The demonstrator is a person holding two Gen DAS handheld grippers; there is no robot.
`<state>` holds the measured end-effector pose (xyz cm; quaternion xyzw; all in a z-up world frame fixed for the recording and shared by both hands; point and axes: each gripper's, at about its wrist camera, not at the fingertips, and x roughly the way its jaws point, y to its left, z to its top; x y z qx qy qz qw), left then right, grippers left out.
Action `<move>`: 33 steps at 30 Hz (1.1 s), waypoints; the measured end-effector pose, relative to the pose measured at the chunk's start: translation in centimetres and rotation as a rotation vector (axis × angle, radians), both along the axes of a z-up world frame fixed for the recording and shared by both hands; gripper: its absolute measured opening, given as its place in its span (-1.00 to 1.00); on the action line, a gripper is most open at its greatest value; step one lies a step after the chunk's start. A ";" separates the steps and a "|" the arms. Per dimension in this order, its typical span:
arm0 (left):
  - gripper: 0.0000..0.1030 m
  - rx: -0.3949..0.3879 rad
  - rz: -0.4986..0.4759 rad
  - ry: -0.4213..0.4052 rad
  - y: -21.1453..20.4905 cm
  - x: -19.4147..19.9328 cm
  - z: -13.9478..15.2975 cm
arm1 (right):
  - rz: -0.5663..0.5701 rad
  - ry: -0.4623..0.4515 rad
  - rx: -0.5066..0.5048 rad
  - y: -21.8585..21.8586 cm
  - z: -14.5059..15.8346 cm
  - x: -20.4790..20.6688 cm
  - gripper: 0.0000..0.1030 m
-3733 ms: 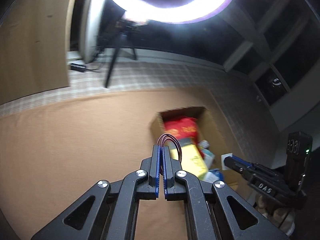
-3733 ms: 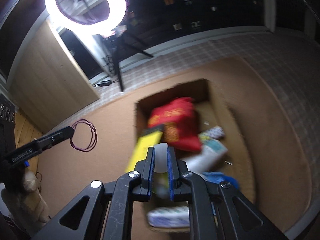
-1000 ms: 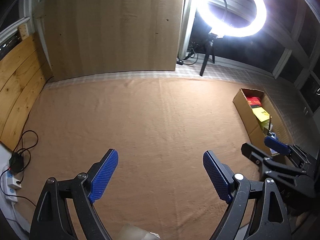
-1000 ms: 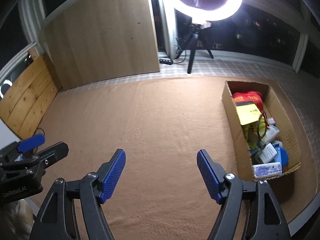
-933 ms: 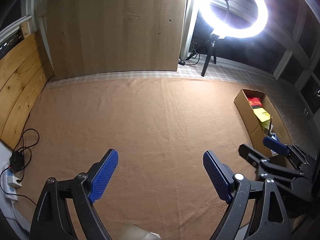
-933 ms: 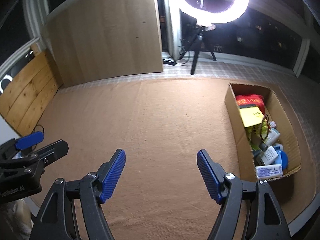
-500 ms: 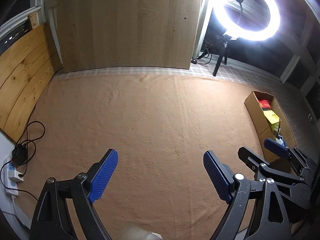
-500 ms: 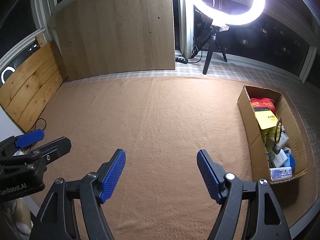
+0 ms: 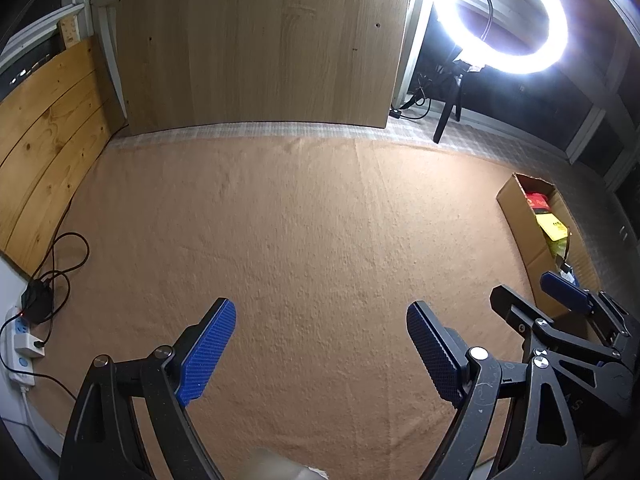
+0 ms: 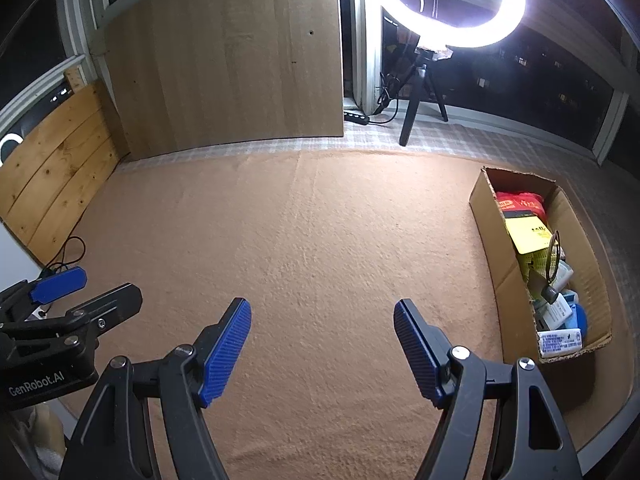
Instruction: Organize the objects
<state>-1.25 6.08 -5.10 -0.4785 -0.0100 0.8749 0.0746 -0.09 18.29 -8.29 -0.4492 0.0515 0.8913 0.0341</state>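
Observation:
An open cardboard box (image 10: 486, 216) stands on the tan carpet at the right, also seen as the box (image 9: 516, 208) in the left wrist view. Inside lie a red bag (image 10: 520, 204), a yellow packet (image 10: 528, 234), a looped cable (image 10: 554, 256), white bottles and a white pack (image 10: 560, 340). My left gripper (image 9: 320, 312) hangs open over bare carpet, far left of the box, nothing between its blue pads. My right gripper (image 10: 322, 307) is open too, holding nothing, with the box to its right. Its fingers (image 9: 564, 290) show in front of the box in the left wrist view.
A lit ring light (image 10: 452, 4) on a tripod stands at the back beside a large wooden board (image 10: 224, 60). Wooden planks (image 9: 40, 140) line the left side. A power strip (image 9: 24, 344) with black cables lies at the carpet's left edge.
Earlier both grippers were shut over the box, the left on the cable, the right on a white object. Both now stand open, drawn back from the box. In the last second the views drifted slightly left.

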 end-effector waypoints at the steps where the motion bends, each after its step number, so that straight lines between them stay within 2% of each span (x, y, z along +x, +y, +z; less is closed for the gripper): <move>1: 0.74 -0.001 0.000 0.000 0.0 0.0 0.0 | -0.002 -0.002 0.000 0.1 -0.1 0.0 0.37; 18: 0.76 -0.010 -0.015 -0.002 0.9 0.3 -0.2 | -0.041 -0.019 -0.019 2.0 -0.6 0.6 0.37; 33: 0.79 -0.019 -0.019 -0.003 1.1 0.1 -0.4 | -0.039 -0.023 -0.020 1.9 -0.7 0.5 0.37</move>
